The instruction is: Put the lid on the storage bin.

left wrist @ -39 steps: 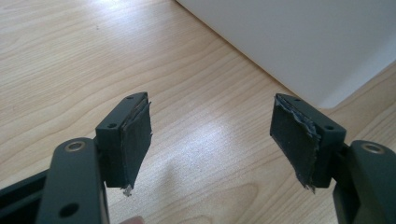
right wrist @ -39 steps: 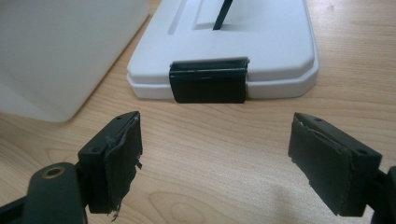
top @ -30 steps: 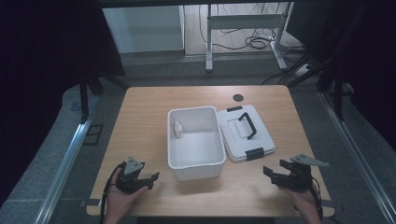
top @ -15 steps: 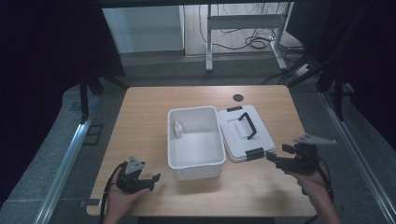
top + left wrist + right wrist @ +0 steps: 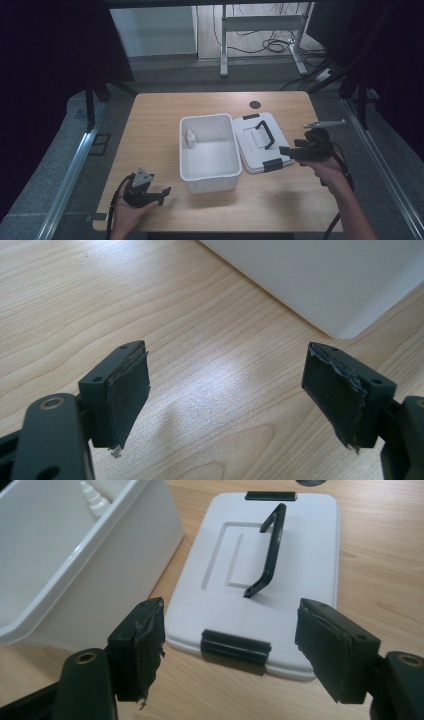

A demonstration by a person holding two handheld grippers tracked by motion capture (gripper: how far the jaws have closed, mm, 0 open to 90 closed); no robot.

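Note:
An open white bin [image 5: 207, 174] stands mid-table with a small white bottle [image 5: 190, 138] upright inside near its left wall. Its white lid [image 5: 250, 145] lies flat just right of it, black handle [image 5: 263, 134] up. My right gripper [image 5: 287, 151] hovers by the lid's near right corner, pointing left. In the right gripper view the lid [image 5: 300, 555] and its near black clip [image 5: 235, 647] lie beyond the right gripper [image 5: 227, 640]; its jaws stand open, have just been closing a little, and nothing is between them. My left gripper [image 5: 162, 192] rests open at the front left, open over bare wood [image 5: 227, 395].
The wooden table [image 5: 160, 125] has a dark round hole [image 5: 255, 105] behind the lid. A bin corner [image 5: 325, 285] is just ahead of the left gripper. The bin's wall [image 5: 75, 565] and the bottle's tip [image 5: 95, 495] sit left of the lid. Metal rails flank the table.
My right gripper has risen from the front right of the table and moved away from the front edge, to the lid's near corner. The left gripper has stayed put.

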